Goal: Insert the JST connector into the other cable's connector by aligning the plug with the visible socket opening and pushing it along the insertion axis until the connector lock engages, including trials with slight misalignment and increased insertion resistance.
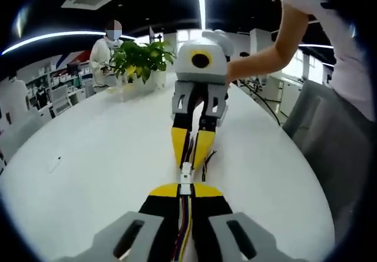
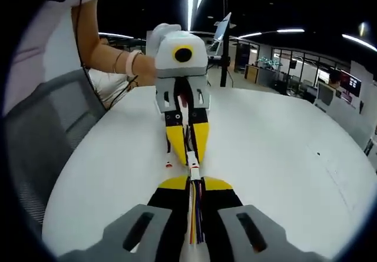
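The left hand-held gripper (image 1: pixel 186 186) is clamping the wires of one cable (image 1: pixel 184 226) just behind its white JST connector (image 1: pixel 186 172). The right hand-held gripper (image 2: pixel 193 182) is clamping the other cable (image 2: pixel 195 215) behind its own connector (image 2: pixel 193 171). The two grippers are facing each other tip to tip above the white bench (image 1: pixel 88 173), and the connectors are meeting between the yellow jaw tips. Whether the lock is engaging cannot be told. A potted plant (image 1: pixel 141 59) is standing at the far end of the bench.
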### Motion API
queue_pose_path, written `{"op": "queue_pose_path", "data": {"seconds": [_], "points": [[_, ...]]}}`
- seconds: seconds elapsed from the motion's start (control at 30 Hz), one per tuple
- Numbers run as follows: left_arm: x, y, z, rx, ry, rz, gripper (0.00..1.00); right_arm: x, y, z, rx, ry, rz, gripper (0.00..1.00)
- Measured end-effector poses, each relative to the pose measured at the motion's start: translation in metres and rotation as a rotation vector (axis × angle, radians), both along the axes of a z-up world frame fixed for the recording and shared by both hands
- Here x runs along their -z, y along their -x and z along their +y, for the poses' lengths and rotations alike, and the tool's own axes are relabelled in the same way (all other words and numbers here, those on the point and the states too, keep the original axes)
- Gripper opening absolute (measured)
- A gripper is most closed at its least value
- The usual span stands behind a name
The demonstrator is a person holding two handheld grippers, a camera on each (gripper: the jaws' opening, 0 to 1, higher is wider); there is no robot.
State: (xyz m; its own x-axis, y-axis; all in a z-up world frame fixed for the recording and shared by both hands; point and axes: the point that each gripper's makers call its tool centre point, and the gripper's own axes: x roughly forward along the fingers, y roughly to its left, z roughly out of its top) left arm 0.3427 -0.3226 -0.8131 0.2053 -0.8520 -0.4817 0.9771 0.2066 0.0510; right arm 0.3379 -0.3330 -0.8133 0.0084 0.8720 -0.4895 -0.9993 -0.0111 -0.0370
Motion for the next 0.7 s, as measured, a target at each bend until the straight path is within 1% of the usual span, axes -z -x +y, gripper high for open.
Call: {"op": "queue_pose_path", "data": {"seconds": [0.23,0.37,0.6,0.67,0.7], "points": [[-0.005,0.003,-0.007,0.010,0.031,0.017,0.00,-0.001,0.003,-0.001,-0.001,0.010,0.006,0.04],[-0.004,0.006,-0.009,0.020,0.015,0.013,0.00,-0.001,0.004,-0.002,-0.008,0.009,0.011,0.04],[-0.005,0.009,-0.011,0.039,0.015,0.007,0.00,-0.003,0.010,-0.001,-0.030,0.005,0.010,0.03],[-0.007,0.010,-0.012,0.041,0.028,0.017,0.00,-0.005,0.011,-0.001,-0.030,-0.007,0.029,0.03],[-0.007,0.011,-0.011,0.041,0.033,0.025,0.00,-0.007,0.012,-0.001,-0.026,-0.018,0.049,0.03]]}}
